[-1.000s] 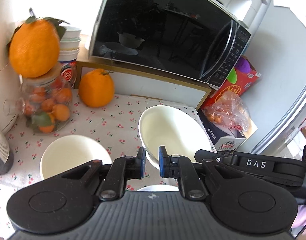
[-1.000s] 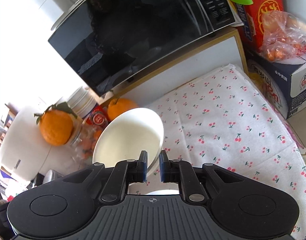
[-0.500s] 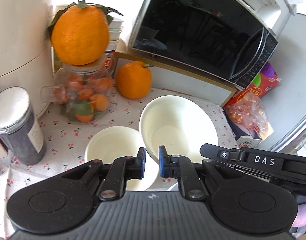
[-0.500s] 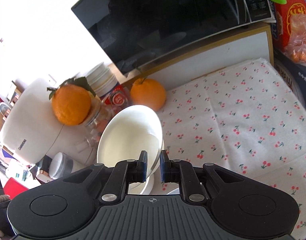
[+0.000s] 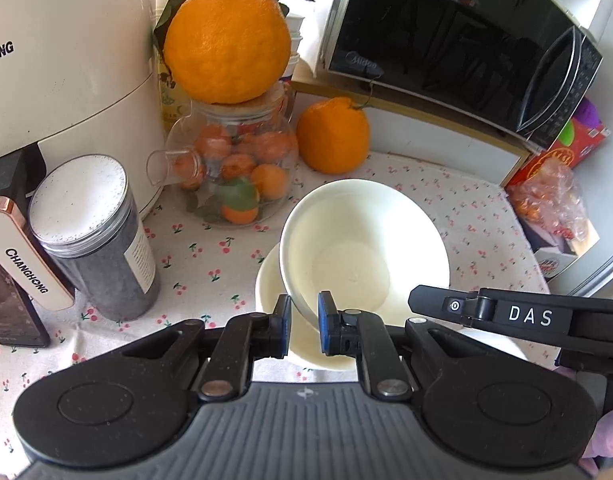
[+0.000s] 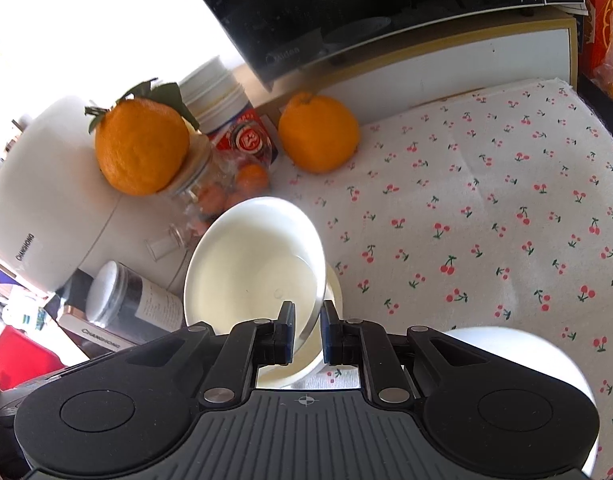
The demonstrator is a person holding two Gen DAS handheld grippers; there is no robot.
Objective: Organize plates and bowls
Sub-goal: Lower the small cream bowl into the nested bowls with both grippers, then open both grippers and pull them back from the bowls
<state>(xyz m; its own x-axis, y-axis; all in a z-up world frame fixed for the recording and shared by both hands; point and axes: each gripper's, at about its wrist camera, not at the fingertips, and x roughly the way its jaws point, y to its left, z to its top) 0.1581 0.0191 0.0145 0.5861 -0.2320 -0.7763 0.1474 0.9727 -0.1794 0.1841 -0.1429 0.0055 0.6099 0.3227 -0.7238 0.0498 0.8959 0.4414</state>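
Both tongs clamped on the same white bowl (image 5: pixel 362 248): our left gripper (image 5: pixel 302 326) pinches its near rim, our right gripper (image 6: pixel 307 334) pinches the rim on its side; jaws nearly together, only the thin wall between the pads. Bowl hangs tilted, just over a second white bowl (image 5: pixel 268 280) sitting on the cherry-print cloth (image 6: pixel 486 208); looks like we're nesting them. A third white dish (image 6: pixel 518 356) sits close to our right gripper. Risks: two hands on one rim, so any mismatch twists the bowl out of the pads; glazed wall is slick, thin bite; coming down tilted could catch the lower rim and chip or skid it toward the glass jar of oranges (image 5: pixel 234 168) and the dark canister (image 5: pixel 94 236) close by.
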